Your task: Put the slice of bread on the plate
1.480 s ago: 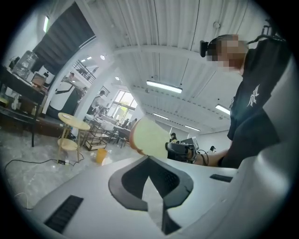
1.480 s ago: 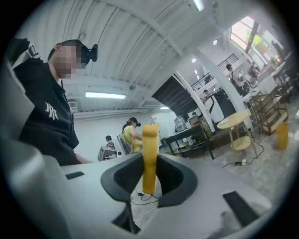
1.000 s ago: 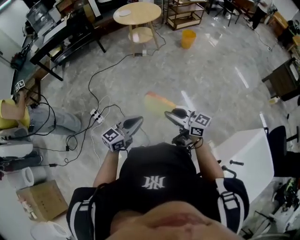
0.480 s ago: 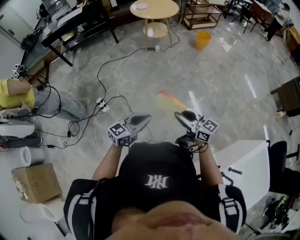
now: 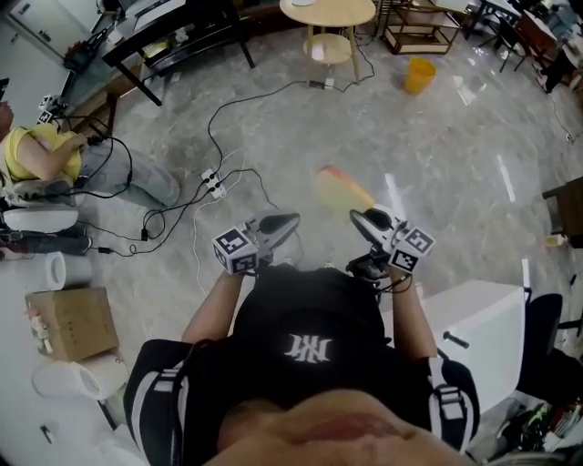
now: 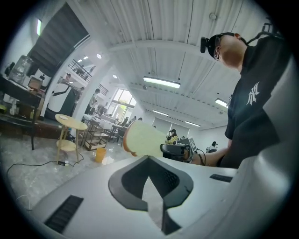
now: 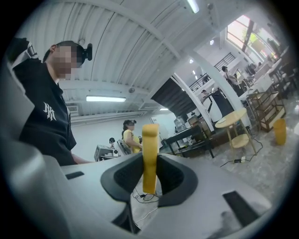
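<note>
A pale slice of bread (image 5: 337, 190) with a brown crust stands on edge between the jaws of my right gripper (image 5: 357, 216), which is shut on it; in the right gripper view the slice (image 7: 149, 156) sits upright between the dark pads. My left gripper (image 5: 291, 220) is beside it, shut and holding nothing. From the left gripper view the bread (image 6: 142, 138) shows broadside ahead of the right gripper (image 6: 164, 149). Both grippers are held level in front of the person's chest. A round wooden table (image 5: 328, 13) stands far ahead, its top cut by the picture's edge.
A yellow bucket (image 5: 419, 75) stands right of the round table, with a wire shelf rack (image 5: 428, 27) behind it. Cables and a power strip (image 5: 214, 182) trail over the marble floor. A seated person (image 5: 46, 155), black desks (image 5: 173, 36), a cardboard box (image 5: 68, 323) and a white table (image 5: 478, 319) flank the way.
The floor has slid down the head view and the round table sits closer. Both grippers hold the same pose, bread still gripped.
</note>
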`<state>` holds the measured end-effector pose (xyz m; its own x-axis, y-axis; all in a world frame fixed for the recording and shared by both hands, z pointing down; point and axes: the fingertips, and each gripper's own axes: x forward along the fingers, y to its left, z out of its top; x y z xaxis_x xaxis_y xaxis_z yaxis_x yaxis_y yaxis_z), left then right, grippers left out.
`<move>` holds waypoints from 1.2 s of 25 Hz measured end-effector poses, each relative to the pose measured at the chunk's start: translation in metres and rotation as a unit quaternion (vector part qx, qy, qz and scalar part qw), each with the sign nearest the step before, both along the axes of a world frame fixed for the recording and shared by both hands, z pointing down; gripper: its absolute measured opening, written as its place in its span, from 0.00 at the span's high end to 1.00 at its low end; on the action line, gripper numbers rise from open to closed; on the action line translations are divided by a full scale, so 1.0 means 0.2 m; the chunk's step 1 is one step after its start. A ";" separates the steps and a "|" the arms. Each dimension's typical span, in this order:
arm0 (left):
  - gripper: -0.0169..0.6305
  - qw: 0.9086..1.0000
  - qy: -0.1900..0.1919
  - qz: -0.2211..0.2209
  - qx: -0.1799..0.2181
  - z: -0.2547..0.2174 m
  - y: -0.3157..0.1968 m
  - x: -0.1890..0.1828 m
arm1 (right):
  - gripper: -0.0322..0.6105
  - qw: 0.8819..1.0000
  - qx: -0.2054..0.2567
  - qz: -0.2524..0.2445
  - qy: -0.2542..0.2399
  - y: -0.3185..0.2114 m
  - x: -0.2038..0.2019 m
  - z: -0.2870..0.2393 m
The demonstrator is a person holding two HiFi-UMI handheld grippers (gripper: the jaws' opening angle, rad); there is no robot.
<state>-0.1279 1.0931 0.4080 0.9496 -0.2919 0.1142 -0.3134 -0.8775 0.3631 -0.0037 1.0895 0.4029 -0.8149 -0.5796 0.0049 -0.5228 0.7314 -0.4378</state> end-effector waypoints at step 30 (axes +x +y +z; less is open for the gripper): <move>0.96 0.999 -0.018 -0.042 -0.010 0.03 0.04 0.08 | 0.81 0.999 -0.021 0.000 -0.044 -0.03 0.18 0.14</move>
<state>-0.1112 1.1010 0.4134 0.9171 -0.3675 0.1544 -0.3986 -0.8406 0.3667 0.0323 1.0835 0.4302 -0.8132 -0.5804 -0.0434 -0.4806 0.7116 -0.5125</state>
